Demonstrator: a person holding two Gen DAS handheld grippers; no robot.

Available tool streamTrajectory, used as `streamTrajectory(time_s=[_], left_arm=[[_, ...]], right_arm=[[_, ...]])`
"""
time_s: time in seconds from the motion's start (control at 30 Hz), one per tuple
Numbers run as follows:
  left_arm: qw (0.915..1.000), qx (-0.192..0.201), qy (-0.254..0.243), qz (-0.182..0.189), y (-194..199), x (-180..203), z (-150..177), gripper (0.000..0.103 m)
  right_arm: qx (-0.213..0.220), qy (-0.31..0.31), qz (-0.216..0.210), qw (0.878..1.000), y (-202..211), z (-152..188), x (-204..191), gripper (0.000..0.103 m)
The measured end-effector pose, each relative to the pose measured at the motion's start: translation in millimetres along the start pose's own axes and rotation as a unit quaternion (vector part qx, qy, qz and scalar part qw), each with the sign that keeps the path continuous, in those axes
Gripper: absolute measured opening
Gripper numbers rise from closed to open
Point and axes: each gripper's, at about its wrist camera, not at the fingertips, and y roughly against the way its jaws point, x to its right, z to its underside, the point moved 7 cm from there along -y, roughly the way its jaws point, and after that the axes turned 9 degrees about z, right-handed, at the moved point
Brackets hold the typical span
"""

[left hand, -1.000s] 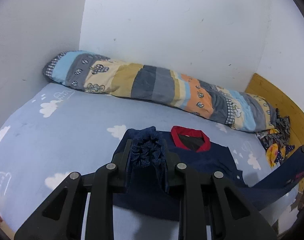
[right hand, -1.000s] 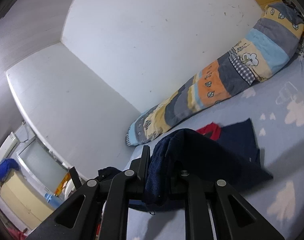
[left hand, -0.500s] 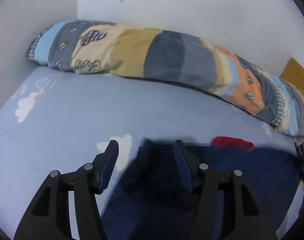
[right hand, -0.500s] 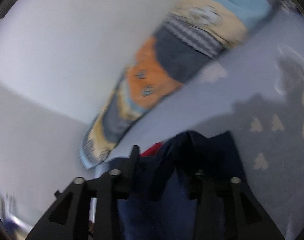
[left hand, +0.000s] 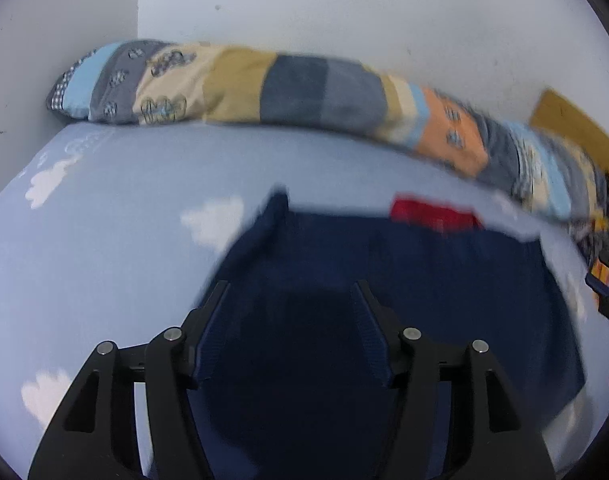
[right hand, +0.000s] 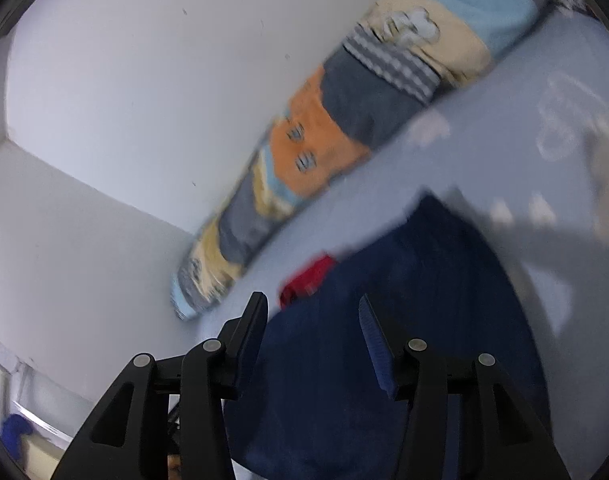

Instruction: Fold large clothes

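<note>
On the cloud-print bedsheet (left hand: 104, 240): navy garment (left hand: 404, 280) lies spread flat, red collar (left hand: 436, 210) toward the rolled patchwork quilt (left hand: 296, 88) along the wall.

Change: a second ago both tools pinched bunched navy fabric, held up off the bed. Half a second ago the left had already let go while the right still carried cloth. Now left gripper (left hand: 290, 312) stands wide, nothing between its fingers; right gripper (right hand: 312, 328) likewise wide and empty. Cloth lies below both.

Meaning (my reading): the sleeves or side flaps have been laid in over the body, so one fold stage looks finished. Next grip probably at the hem or the shoulders, to halve it lengthwise.

Views differ:
- Left wrist shows the full width of the garment, wooden bed frame (left hand: 576, 124) and a heap of patterned cloth at far right.
- Right wrist, tilted, shows the garment (right hand: 404, 300) from its right side, collar (right hand: 308, 280) on the far side, plus the room beyond the bed at lower left. Both frames motion-blurred; fold edges unclear.
</note>
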Motion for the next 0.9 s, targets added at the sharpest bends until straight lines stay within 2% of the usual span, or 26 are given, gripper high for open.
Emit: streamTrajectory(time_s=[0.07,0.13,0.17,0.2,0.23,0.3,0.33,0.37,0.43,0.57,0.67,0.73,0.8,0.87,0.9], left_arm=[[0.9996,-0.020,-0.007,-0.018,-6.5,-5.0,24.3,0.059],[0.9976,-0.050,-0.004,-0.048,-16.4,-21.0,47.4,0.060],[0.9959,-0.059,0.000,-0.068,-17.7,-31.7,56.6,0.063],[0.9945,-0.066,0.010,-0.080,-16.3,-41.2,64.4,0.065],[0.9941,-0.068,0.033,-0.078,-10.9,-50.1,69.6,0.069],[0.9922,-0.063,0.066,-0.085,4.0,-57.0,72.0,0.068],[0.9923,-0.052,0.066,-0.091,15.3,-53.3,70.5,0.068],[0.9932,-0.041,0.060,-0.090,23.7,-46.2,69.0,0.068],[0.9958,-0.023,0.041,-0.078,41.1,-20.1,68.5,0.068],[0.9989,-0.015,-0.016,-0.041,54.3,45.2,81.5,0.068],[0.9968,-0.018,-0.068,-0.036,49.4,79.0,90.5,0.068],[0.9943,-0.030,-0.096,-0.036,39.2,92.9,96.9,0.068],[0.9925,-0.038,-0.111,-0.035,29.9,100.7,99.4,0.068],[0.9915,-0.042,-0.118,-0.035,22.6,107.2,100.8,0.068],[0.9914,-0.044,-0.118,-0.034,18.5,107.6,100.4,0.068]], right_arm=[[-0.017,-0.009,0.019,1.000,-6.9,28.3,15.8,0.050],[-0.042,-0.030,0.063,0.997,-14.8,57.5,44.6,0.048],[-0.052,-0.039,0.103,0.993,-16.3,72.6,65.4,0.036],[-0.056,-0.043,0.122,0.990,-14.2,78.6,75.4,0.029],[-0.052,-0.044,0.162,0.984,-6.7,82.6,88.0,0.024],[-0.027,-0.023,0.240,0.970,13.8,83.0,95.2,0.027],[-0.014,-0.003,0.281,0.960,26.4,83.5,92.8,0.031],[-0.005,0.019,0.293,0.956,34.6,86.2,84.2,0.034],[0.000,0.058,0.291,0.955,39.6,97.3,61.4,0.037],[-0.013,0.190,0.293,0.937,23.2,154.5,-9.1,0.038],[-0.016,0.254,0.280,0.926,8.9,191.6,-47.4,0.039],[-0.020,0.292,0.280,0.914,-0.5,205.9,-59.5,0.039],[-0.022,0.345,0.291,0.892,-14.6,217.3,-70.0,0.039],[-0.029,0.364,0.287,0.886,-26.3,224.1,-72.5,0.035],[-0.027,0.363,0.283,0.887,-27.0,224.4,-72.4,0.035]])
